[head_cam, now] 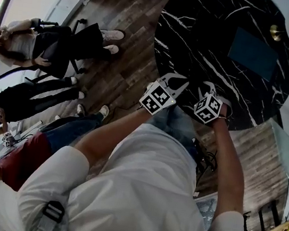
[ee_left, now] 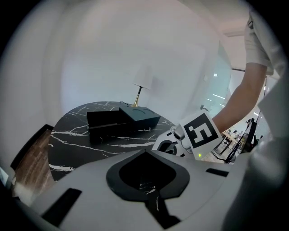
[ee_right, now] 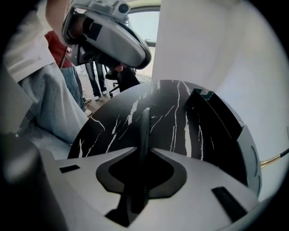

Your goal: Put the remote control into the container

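A slim black remote control (ee_right: 144,131) stands edge-on between the jaws of my right gripper (ee_right: 141,173), which is shut on it, and it pokes out over the black marble table (ee_right: 113,126). The dark container (ee_right: 216,119) with a teal inside lies on the table just right of the remote. In the head view the container (head_cam: 253,53) sits at the table's far right, beyond both grippers. My left gripper (ee_left: 151,198) is shut with nothing in it, hovering over the table's near edge beside the right gripper (ee_left: 198,133). From there the container (ee_left: 122,119) shows as a black box with a teal part.
A lamp (ee_left: 142,85) on a gold stem stands behind the container; its base (head_cam: 275,32) is near the table's far rim. A white wall curves round the table. Several people (head_cam: 41,48) sit and stand on the wooden floor (head_cam: 123,39) to the left.
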`<state>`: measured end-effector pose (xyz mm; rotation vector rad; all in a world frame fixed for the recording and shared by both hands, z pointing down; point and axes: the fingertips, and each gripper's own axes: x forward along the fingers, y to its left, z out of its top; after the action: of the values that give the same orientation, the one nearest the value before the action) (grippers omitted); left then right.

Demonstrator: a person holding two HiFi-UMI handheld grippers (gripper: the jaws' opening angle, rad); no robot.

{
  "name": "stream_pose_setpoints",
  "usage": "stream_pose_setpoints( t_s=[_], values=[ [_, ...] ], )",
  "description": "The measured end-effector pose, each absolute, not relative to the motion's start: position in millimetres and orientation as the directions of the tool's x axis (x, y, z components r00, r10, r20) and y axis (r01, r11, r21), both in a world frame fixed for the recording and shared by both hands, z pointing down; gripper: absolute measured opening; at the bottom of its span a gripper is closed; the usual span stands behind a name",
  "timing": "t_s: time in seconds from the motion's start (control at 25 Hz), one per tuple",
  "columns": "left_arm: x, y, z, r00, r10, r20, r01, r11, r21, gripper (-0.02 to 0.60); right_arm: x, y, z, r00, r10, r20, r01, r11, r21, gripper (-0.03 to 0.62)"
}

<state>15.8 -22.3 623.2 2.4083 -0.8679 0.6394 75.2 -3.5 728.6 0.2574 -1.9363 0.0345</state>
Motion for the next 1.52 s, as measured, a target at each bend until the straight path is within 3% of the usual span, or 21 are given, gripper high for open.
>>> stream_pose_setpoints(
  t_s=[0.92,1.52],
  values=[
    [-7.0,-91.2,522.6,0.664,-0.589,0.461,-0.728,-0.651,0.217,0.006,63.6,-109.2,588.4,-0.419,-0.42,0.805,-0.16,0.907,0.39,0.071],
    [-21.6,-177.2,556.7,0.63,-0.586,0.51,-0.745,-0.641,0.183,0.006,45.9,-215.5,622.2,-0.36,-0.482,0.799,-0.08,0.869,0.489,0.071]
  ],
)
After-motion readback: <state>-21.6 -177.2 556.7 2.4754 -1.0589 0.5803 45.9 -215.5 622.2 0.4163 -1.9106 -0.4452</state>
